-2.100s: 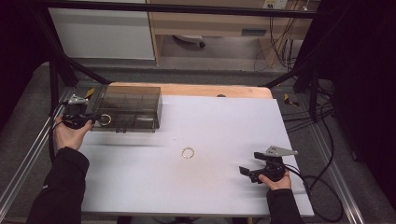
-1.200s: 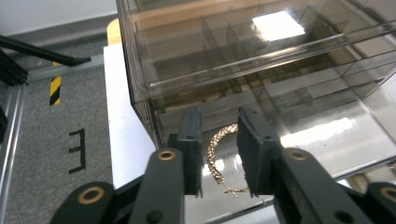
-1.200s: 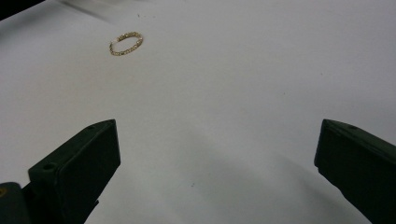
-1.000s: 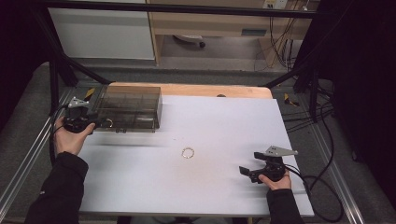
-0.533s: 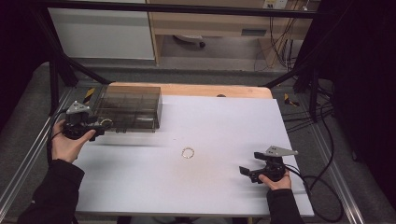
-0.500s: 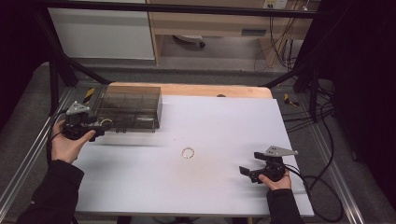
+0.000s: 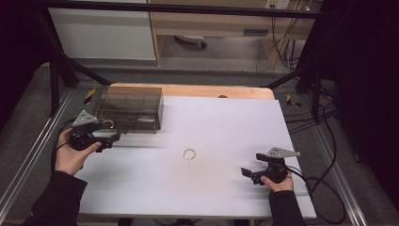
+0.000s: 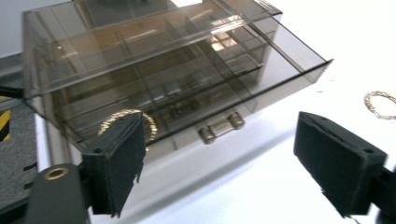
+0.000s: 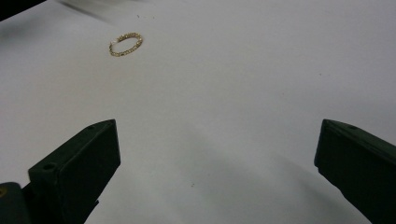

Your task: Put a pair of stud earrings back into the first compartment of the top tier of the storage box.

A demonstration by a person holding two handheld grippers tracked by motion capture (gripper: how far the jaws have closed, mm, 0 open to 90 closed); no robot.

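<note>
Left gripper [image 7: 110, 137]: held in the person's left hand [image 7: 70, 153] at the near left corner of the box. Jaws spread wide, nothing between them. In the left gripper view the gripper [image 8: 233, 163] points at the box front, its latch lying just ahead between the two jaws.

Box [image 7: 129, 106]: smoked clear plastic, with inner dividers, just ahead of the left gripper on the white table [image 7: 211, 188]. In the left gripper view the box [image 8: 163, 74] has its lid slightly raised at the front edge, and a small latch [image 8: 222, 126] sits on the front wall.

First gold bracelet [image 7: 108, 124]: a round chain loop directly ahead of the left gripper, at the box's near left corner. In the left gripper view this first gold bracelet [image 8: 128, 121] sits just beyond the left-hand jaw, partly hidden by it; whether it lies inside the box or against its wall I cannot tell.

Second gold bracelet [image 7: 189, 154]: a chain loop flat on the table, between the two grippers and well apart from both. It appears at the right edge of the left gripper view [image 8: 380, 103], and ahead and to the left in the right gripper view [image 9: 126, 43].

Right gripper [image 7: 248, 174]: held in the person's right hand [image 7: 277, 181] near the table's near right edge. Jaws spread wide in the right gripper view [image 9: 215, 163], bare table between them.
</note>
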